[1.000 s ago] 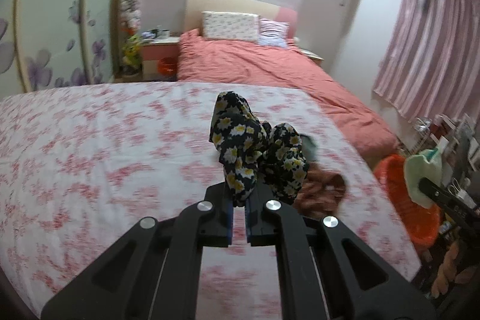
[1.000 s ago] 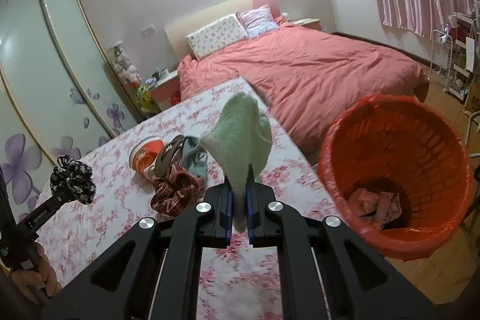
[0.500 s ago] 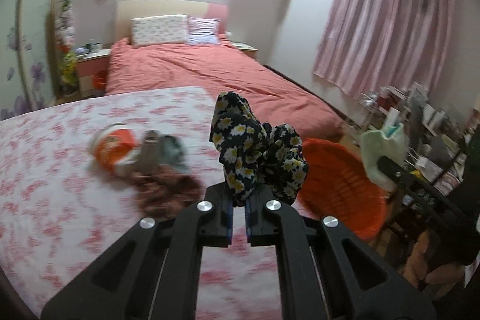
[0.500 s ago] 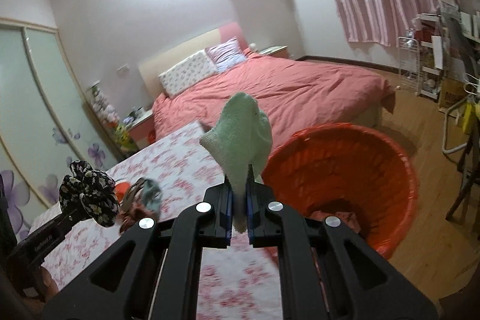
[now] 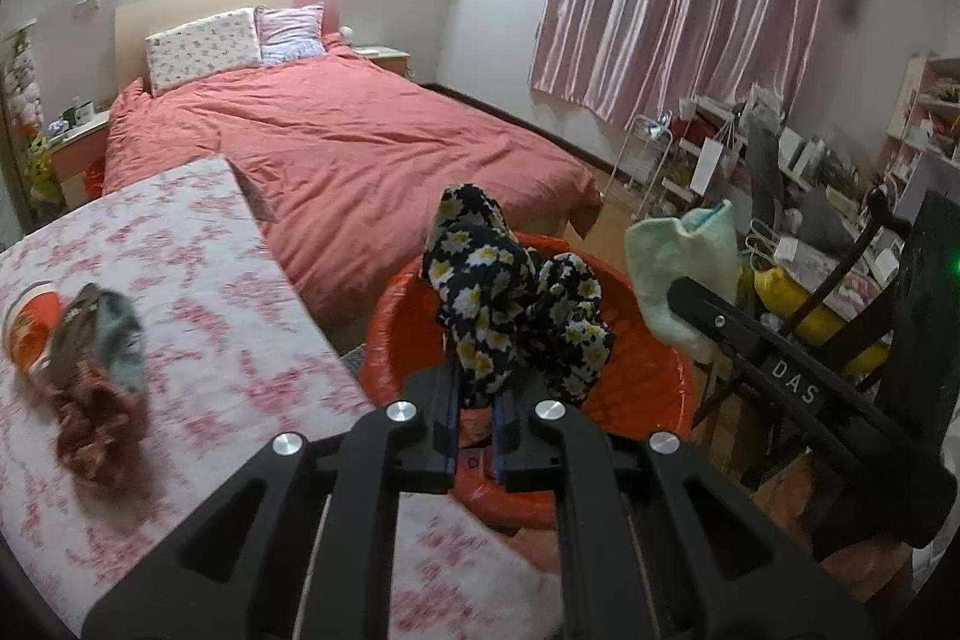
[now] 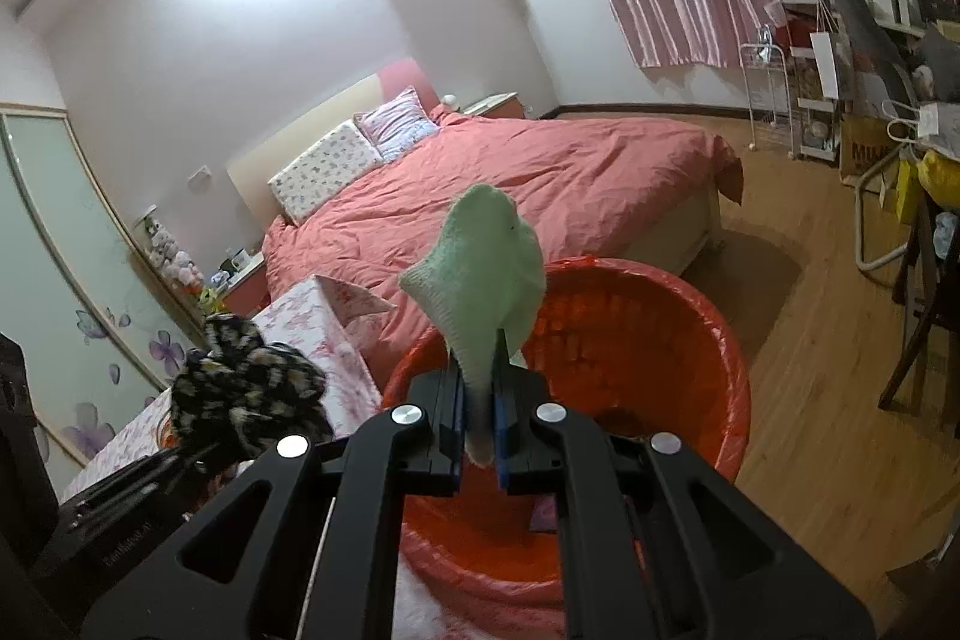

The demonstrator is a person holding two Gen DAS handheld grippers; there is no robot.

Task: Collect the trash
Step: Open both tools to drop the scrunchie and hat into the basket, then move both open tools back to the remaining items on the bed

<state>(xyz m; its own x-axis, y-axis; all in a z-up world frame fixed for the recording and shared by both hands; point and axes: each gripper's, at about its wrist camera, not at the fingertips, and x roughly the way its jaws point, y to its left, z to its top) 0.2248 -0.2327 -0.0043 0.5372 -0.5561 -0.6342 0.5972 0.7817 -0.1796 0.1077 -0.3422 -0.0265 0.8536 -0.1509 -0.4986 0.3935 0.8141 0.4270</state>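
L gripper [image 5: 477, 433] had its jaws just starting to part, w/ the black floral cloth [image 5: 510, 313] between them, still pinched, above the orange basket [image 5: 651, 352]. R gripper [image 6: 480, 436] had jaws clamped on the green cloth [image 6: 483, 280], also over the basket, which stood on the floor just beside the surface [image 5: 198, 280] w/ its pink floral cover. On the surface, well apart from the basket: an orange cup [image 5: 27, 325], a brown cloth [image 5: 99, 427] and a grey-green item [image 5: 123, 331] bunched together.
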